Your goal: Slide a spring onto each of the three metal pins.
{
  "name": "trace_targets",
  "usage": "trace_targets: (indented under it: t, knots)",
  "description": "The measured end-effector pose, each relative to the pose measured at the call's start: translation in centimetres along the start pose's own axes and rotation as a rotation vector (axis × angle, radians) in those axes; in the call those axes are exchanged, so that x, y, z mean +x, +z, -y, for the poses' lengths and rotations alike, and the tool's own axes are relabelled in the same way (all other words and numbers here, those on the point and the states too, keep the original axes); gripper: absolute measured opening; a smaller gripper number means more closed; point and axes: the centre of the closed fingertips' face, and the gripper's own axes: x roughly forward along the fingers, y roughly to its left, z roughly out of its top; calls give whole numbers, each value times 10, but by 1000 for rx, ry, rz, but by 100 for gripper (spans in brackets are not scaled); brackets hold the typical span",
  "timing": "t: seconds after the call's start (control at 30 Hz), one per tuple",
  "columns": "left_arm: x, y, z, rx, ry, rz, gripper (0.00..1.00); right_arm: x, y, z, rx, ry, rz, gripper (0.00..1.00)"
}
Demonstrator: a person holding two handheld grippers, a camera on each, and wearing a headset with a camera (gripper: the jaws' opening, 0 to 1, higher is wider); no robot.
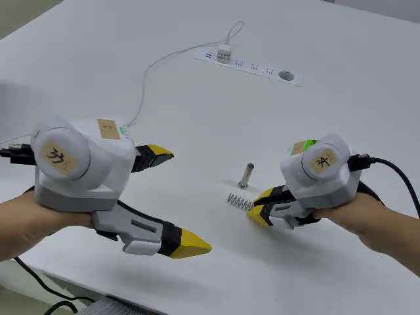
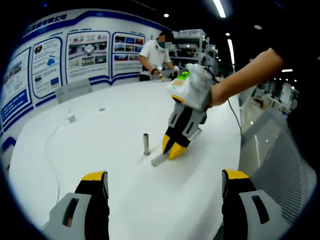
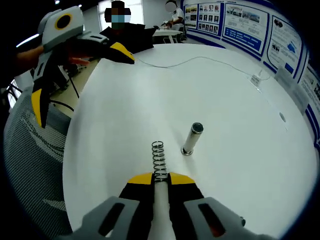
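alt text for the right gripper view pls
The right gripper is shut on one end of a spring on the white table, beside an upright metal pin. The left gripper, jaws wide open, hovers at upper left.

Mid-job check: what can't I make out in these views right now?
Spring: near end hidden between the fingers of the right gripper, right gripper view; grip depth unclear.
Spring against table, head view: too small to tell resting or lifted.
Pin top: too small in the head view to tell hollow or solid.
Cable: runs behind the left gripper, head view; its end is hidden.
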Motion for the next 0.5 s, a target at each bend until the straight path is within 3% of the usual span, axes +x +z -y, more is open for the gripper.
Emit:
trace_targets:
  t: [0.27,0.37,0.5]
  knots:
    - [-5,0,2,-2,-2,-1,95,-3,1,-3,7,-15,1,10]
    - [-4,0,3,-1,1,-1,95,-12,8,-8,12,-4,25,10]
    - [-1,2,6,9,-6,-4,95,-32,19,-18,-41,14,55,10]
